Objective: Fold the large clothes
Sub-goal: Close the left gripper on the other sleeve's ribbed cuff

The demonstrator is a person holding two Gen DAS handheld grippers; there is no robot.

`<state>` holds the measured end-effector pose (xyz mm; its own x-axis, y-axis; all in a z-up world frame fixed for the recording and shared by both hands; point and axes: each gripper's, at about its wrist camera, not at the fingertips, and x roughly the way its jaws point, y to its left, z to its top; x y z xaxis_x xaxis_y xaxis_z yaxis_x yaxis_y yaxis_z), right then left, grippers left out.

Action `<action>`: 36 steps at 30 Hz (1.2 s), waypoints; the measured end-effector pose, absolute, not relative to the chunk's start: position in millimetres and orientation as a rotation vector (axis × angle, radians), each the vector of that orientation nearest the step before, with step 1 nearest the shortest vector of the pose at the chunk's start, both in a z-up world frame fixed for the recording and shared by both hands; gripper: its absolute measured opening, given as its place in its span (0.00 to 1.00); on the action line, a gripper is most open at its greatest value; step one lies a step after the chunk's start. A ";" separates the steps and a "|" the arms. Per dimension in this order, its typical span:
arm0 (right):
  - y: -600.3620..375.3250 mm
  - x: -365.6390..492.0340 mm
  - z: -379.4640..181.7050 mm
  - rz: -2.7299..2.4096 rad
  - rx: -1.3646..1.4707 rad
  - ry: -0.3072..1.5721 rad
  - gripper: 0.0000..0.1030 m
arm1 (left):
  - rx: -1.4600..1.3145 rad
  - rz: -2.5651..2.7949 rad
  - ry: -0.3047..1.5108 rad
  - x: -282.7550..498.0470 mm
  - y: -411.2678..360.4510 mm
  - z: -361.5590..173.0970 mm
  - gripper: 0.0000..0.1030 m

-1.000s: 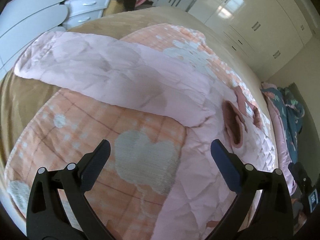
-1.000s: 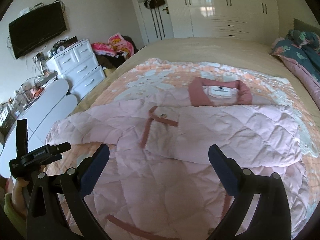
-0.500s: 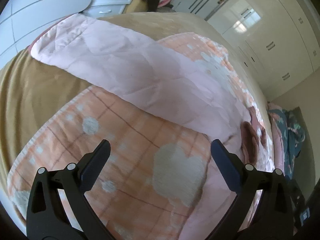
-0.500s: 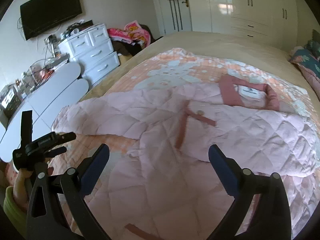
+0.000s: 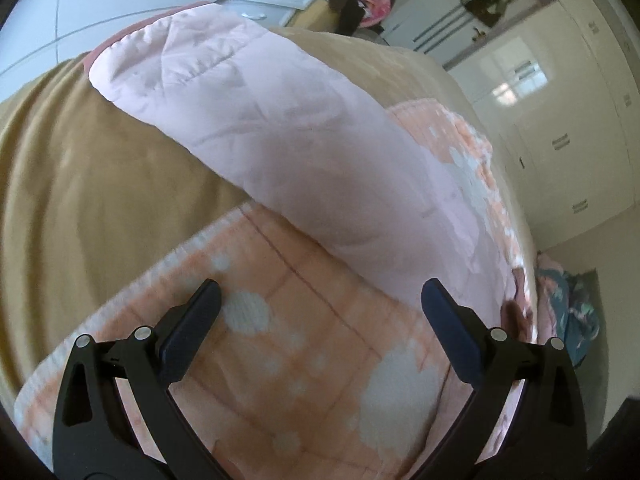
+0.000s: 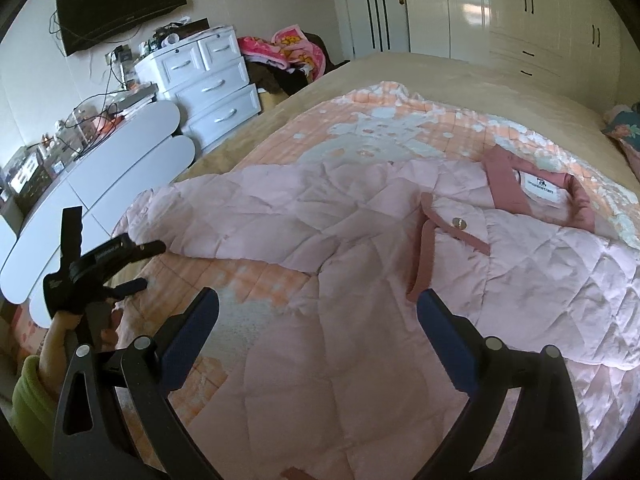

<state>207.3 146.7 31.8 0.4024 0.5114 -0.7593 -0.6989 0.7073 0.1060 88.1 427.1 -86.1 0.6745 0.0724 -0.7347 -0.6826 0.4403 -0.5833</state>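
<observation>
A large pale pink quilted jacket (image 6: pixel 360 280) with dusty-rose trim lies spread on an orange-and-white quilt (image 6: pixel 384 128) on the bed. Its collar and label (image 6: pixel 540 192) lie at the far right. One sleeve (image 5: pixel 288 128) stretches out to the left toward the bed edge. My left gripper (image 5: pixel 318 300) is open and empty, low over the quilt just short of that sleeve. It also shows in the right wrist view (image 6: pixel 138 266), near the sleeve's cuff. My right gripper (image 6: pixel 318 312) is open and empty above the jacket's body.
The tan bedspread (image 5: pixel 80 200) shows under the quilt. White drawers (image 6: pixel 208 80) and a white rounded board (image 6: pixel 100 184) stand left of the bed. White wardrobes (image 6: pixel 540 20) line the far wall. Pillows (image 5: pixel 568 304) lie at the bed's head.
My left gripper has swung left toward the sleeve's cuff end near the bed edge. My right gripper has turned left, so the jacket's collar sits further right. Both stayed open.
</observation>
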 end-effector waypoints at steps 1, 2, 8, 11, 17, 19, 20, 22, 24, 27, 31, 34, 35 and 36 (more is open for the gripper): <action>145.9 208.1 30.6 0.771 -0.242 0.867 0.96 | -1.025 0.524 0.687 88.7 432.4 -87.7 0.91; 145.8 208.8 29.9 0.765 -0.241 0.869 0.96 | -1.030 0.529 0.678 89.2 436.3 -88.7 0.91; 133.7 215.3 27.0 0.733 -0.221 0.877 0.96 | -1.066 0.583 0.621 91.9 464.3 -95.4 0.91; 123.4 219.5 26.5 0.712 -0.203 0.881 0.96 | -1.090 0.616 0.601 92.6 479.3 -101.0 0.91; 103.1 228.2 25.5 0.669 -0.164 0.892 0.96 | -1.063 0.720 0.590 99.4 498.4 -97.6 0.91; 96.1 229.8 27.5 0.657 -0.155 0.888 0.96 | -1.064 0.755 0.593 100.5 506.6 -95.4 0.85; 92.6 230.5 28.7 0.653 -0.152 0.886 0.96 | -1.065 0.778 0.599 99.0 510.7 -93.6 0.69; 83.8 231.5 31.3 0.641 -0.142 0.882 0.96 | -1.075 0.810 0.592 93.3 516.3 -88.5 0.32; 72.0 233.0 35.0 0.623 -0.123 0.877 0.96 | -1.067 0.802 0.562 89.0 516.6 -76.6 0.17; 56.2 236.1 39.2 0.599 -0.095 0.871 0.96 | -1.010 0.782 0.514 85.9 506.4 -50.6 0.12; 36.0 238.1 46.4 0.577 -0.058 0.861 0.96 | -0.959 0.753 0.453 83.8 488.9 -13.1 0.10; 19.3 237.1 53.1 0.562 -0.034 0.849 0.96 | -0.894 0.720 0.406 88.9 473.0 20.5 0.09; 16.0 237.2 54.5 0.558 -0.029 0.848 0.96 | -0.876 0.709 0.393 94.1 466.6 29.5 0.09; 10.7 236.8 56.4 0.552 -0.020 0.847 0.96 | -0.859 0.695 0.379 94.6 459.9 39.7 0.09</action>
